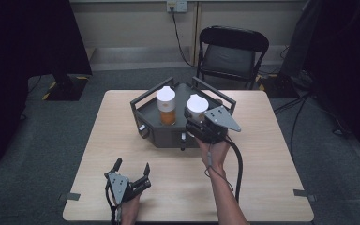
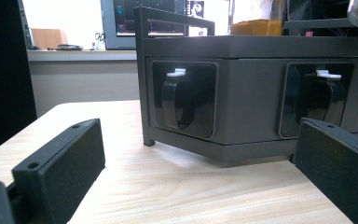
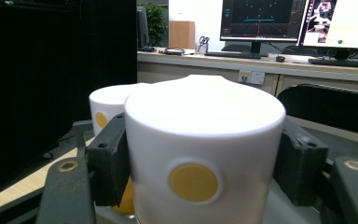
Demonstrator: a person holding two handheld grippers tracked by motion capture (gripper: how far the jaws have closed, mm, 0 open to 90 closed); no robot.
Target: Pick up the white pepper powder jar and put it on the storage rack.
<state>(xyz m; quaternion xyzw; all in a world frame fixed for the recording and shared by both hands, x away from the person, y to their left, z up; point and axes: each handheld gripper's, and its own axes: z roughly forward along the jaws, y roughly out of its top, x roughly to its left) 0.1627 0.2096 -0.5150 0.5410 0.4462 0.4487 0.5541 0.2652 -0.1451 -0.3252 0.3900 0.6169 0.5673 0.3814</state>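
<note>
Nearest the person, at the near left of the tabletop (image 1: 262,154), the left claw (image 1: 131,169) rests low with its jaws spread wide and nothing between them; in the left gripper view its two black pads frame the dark grey rack (image 2: 261,107) just ahead. Farther in, near the tabletop's middle, the right hand (image 1: 214,150) reaches forward and the right claw (image 1: 193,117) is closed on the sides of a white-capped jar (image 1: 196,106), one jaw pressed to each flank. Up close in the right gripper view that jar (image 3: 205,154) shows a smooth white cap with a round yellow dot on its front. Beside it to the left in the rack (image 1: 168,131) stands a second jar (image 1: 166,107), same white cap, with orange contents visible below. Beyond the far edge of the tabletop stands a black folding chair (image 1: 232,49)
</note>
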